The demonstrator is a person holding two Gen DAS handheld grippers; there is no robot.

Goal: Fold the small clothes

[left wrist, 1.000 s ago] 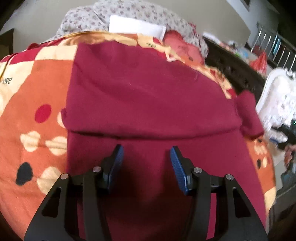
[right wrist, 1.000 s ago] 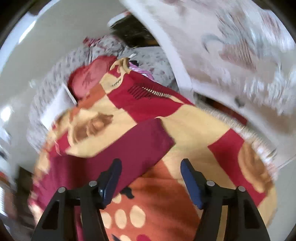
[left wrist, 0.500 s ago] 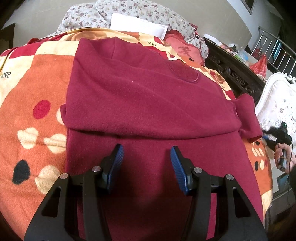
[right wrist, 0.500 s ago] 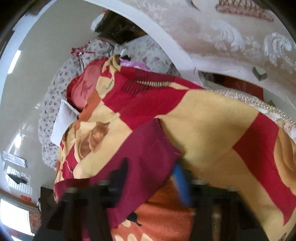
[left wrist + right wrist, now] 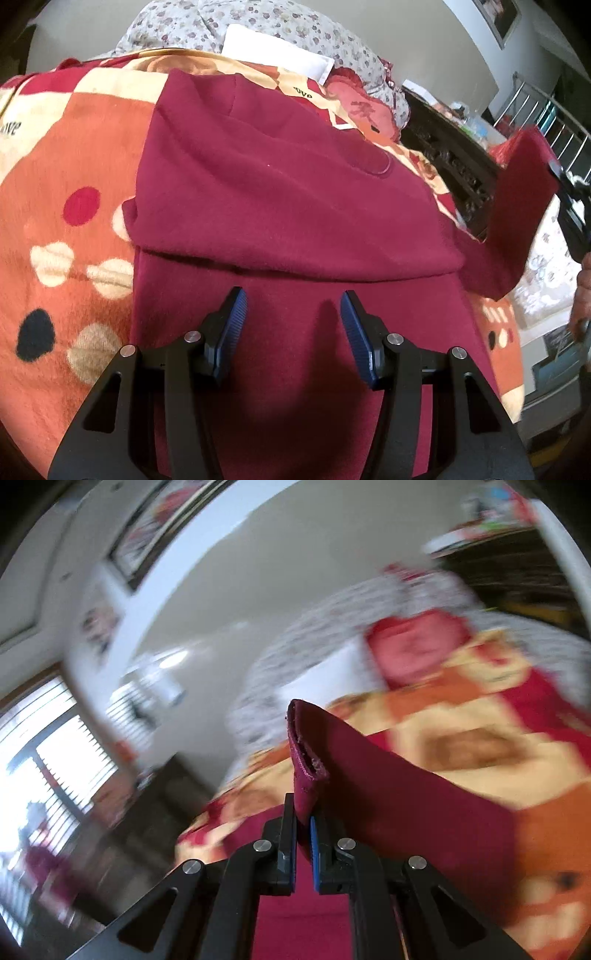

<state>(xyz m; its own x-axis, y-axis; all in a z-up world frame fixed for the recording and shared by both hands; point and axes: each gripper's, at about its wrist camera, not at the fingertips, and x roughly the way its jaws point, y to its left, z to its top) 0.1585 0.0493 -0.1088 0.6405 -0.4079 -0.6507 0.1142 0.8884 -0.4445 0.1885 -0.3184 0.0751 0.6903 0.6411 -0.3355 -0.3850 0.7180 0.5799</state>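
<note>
A dark red sweatshirt lies spread on a patterned orange and cream blanket, its lower part folded up over the body. My left gripper hovers over the near part of the sweatshirt, jaws apart, nothing between them. At the right the sleeve is lifted off the bed, pinched by my right gripper, held by a hand. In the blurred right wrist view my right gripper is shut on the sleeve cuff, which sticks up past the pads.
Floral pillows and a white folded cloth lie at the head of the bed. A dark carved headboard or cabinet stands to the right, with a metal railing behind it. A window shows at the left.
My right gripper went from open above the sleeve to shut on its cuff and has swung up, lifting the sleeve off the blanket. The left gripper has stayed over the sweatshirt.
</note>
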